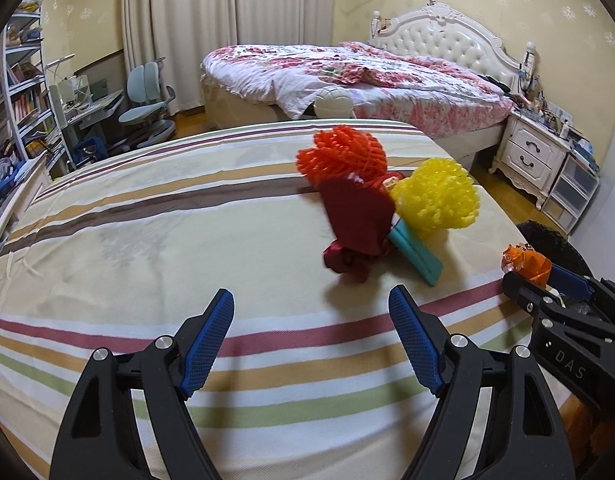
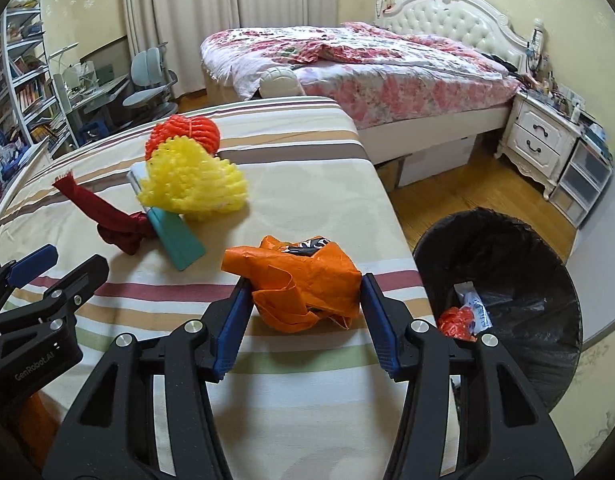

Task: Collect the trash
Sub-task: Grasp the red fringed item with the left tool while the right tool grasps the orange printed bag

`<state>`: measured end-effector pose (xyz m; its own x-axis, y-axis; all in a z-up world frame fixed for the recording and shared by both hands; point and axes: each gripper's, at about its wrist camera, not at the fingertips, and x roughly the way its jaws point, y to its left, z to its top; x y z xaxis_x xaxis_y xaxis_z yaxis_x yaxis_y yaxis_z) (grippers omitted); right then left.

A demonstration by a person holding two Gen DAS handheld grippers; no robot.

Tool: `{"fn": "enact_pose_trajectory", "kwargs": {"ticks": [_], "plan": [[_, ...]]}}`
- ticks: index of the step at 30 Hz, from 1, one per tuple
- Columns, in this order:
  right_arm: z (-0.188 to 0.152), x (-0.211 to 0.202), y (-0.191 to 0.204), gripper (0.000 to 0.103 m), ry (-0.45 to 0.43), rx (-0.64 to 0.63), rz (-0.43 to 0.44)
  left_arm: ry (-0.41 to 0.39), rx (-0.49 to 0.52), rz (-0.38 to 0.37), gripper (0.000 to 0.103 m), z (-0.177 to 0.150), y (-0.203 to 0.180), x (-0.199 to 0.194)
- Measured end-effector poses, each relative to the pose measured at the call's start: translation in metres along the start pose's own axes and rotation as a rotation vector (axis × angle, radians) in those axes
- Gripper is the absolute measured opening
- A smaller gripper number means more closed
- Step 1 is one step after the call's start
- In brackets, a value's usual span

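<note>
Item: crumpled orange wrapper (image 2: 307, 280), clamped between the blue pads of the right tool (image 2: 303, 300), above the striped desk (image 2: 307, 400) near its right edge.

Destination: black-lined trash bin (image 2: 503, 300) on the floor, just right of the right tool and lower; it already holds some scraps. We judge the coming move a short swing rightward past the desk edge, then a release.

Left tool (image 1: 311, 316): fingers spread apart, empty, pointing at the remaining heap (we count an orange foam net (image 1: 341, 152), a yellow foam net (image 1: 435, 196), a dark red cloth (image 1: 355, 224) and a teal flat piece (image 1: 417, 256)) ahead and slightly right.

View notes: the right wrist shows the bin's mouth and contents; the left wrist catches only its dark rim and the right tool from the side.
</note>
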<state>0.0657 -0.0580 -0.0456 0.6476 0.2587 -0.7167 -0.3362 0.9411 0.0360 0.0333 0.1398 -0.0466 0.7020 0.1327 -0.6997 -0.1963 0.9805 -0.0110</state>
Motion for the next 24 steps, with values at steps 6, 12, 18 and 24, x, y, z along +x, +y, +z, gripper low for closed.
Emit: {"fn": "enact_pose_trajectory", "kwargs": {"ticks": [6,12,18,24], "plan": [[0.001,0.002,-0.004,0.053,-0.001,0.003,0.014,0.006,-0.007,-0.008,0.077,0.013,-0.008,0.013],[0.001,0.003,-0.007,0.053,0.002,0.011,0.03,0.053,-0.003,-0.013,0.077,0.016,-0.01,0.024],[0.002,0.003,-0.007,0.053,0.002,0.006,0.026,0.099,-0.018,-0.052,0.053,0.015,-0.007,0.03],[0.002,0.004,-0.008,0.053,0.004,0.005,0.022,0.085,0.026,-0.071,0.029,0.011,-0.015,0.024]]}}
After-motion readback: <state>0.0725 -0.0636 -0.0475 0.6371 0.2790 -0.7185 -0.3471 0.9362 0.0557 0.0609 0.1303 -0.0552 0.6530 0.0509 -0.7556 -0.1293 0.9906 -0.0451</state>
